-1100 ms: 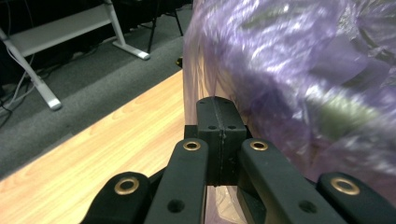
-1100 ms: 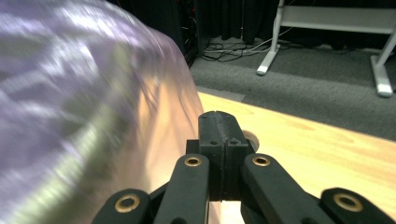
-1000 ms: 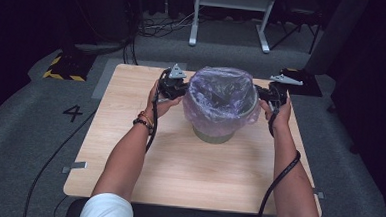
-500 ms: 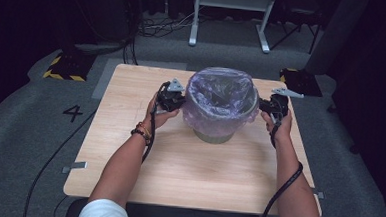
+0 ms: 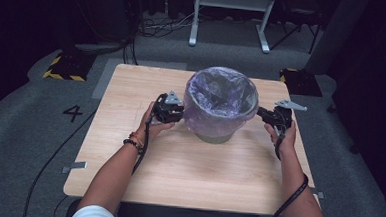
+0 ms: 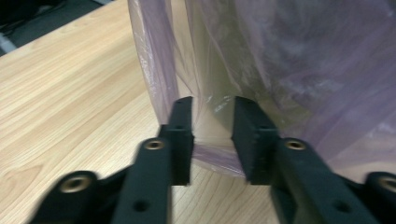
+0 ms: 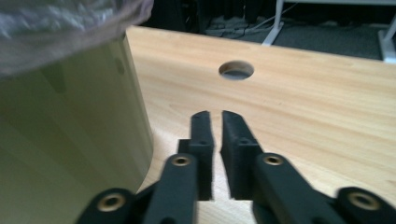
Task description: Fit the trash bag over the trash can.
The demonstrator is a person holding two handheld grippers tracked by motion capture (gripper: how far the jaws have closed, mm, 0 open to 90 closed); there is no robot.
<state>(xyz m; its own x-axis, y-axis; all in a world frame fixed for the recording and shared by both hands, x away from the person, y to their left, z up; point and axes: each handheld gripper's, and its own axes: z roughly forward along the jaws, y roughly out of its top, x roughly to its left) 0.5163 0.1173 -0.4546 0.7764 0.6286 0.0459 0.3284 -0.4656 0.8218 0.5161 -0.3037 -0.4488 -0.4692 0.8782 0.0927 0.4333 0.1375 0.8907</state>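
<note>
Grippers (image 5: 169, 109) lower — 1 bin (image 5: 215, 132) (1 liner (image 5: 220, 97))

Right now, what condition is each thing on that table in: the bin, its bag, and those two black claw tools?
Bin: upright on the table, lined.
Purple bag: folded over the rim, skirt hanging loose down the side.
Left gripper: jaws just opened, bag film between them, pads not pressing.
Right gripper: jaws just opened to a narrow gap, nothing between them, beside the bin.

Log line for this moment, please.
bin: bag draped over rim | left gripper: jaws just opening, bag film between | right gripper: just opening, empty
</note>
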